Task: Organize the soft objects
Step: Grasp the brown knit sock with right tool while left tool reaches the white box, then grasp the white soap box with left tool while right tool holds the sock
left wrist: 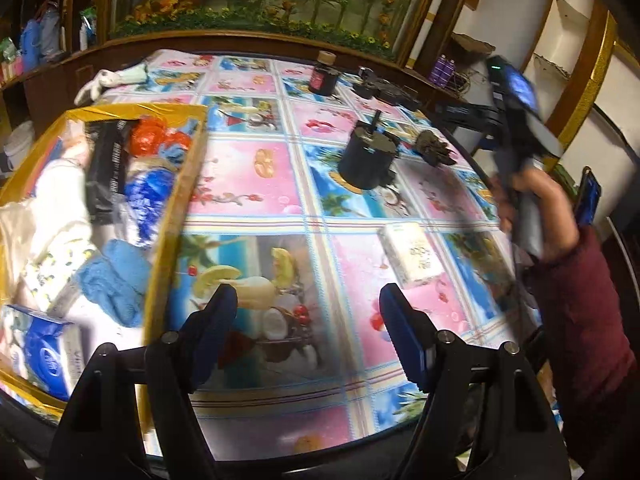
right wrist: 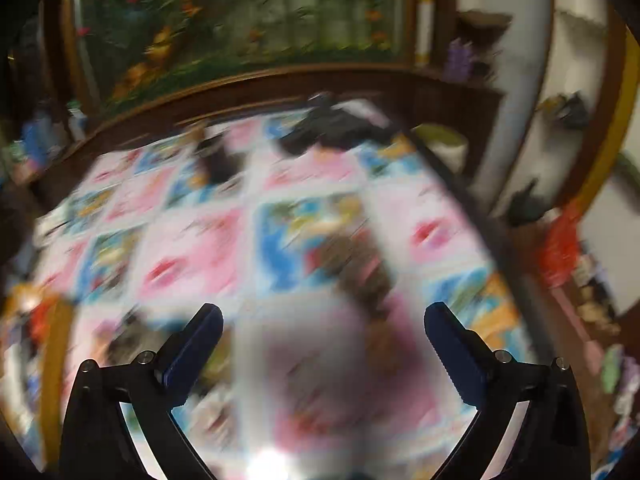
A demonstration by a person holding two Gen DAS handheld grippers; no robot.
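A gold-edged cardboard box (left wrist: 176,216) at the left holds soft things: a blue towel (left wrist: 116,280), white cloths, a blue tissue pack (left wrist: 44,356), a red bag (left wrist: 150,138). A white tissue pack (left wrist: 412,254) lies on the tablecloth at the right. A white plush toy (left wrist: 108,80) lies at the far left corner. My left gripper (left wrist: 308,312) is open and empty above the cloth beside the box. My right gripper (right wrist: 322,328) is open and empty above the table; its view is heavily blurred. The right hand-held tool (left wrist: 520,120) shows raised at the right.
A black cylinder (left wrist: 368,156) stands mid-table with a dark clump (left wrist: 434,148) beside it. A dark jar (left wrist: 324,76) and black devices (left wrist: 384,88) sit at the far edge. The flowered tablecloth (left wrist: 256,184) covers the table. Shelves and a wall mural stand behind.
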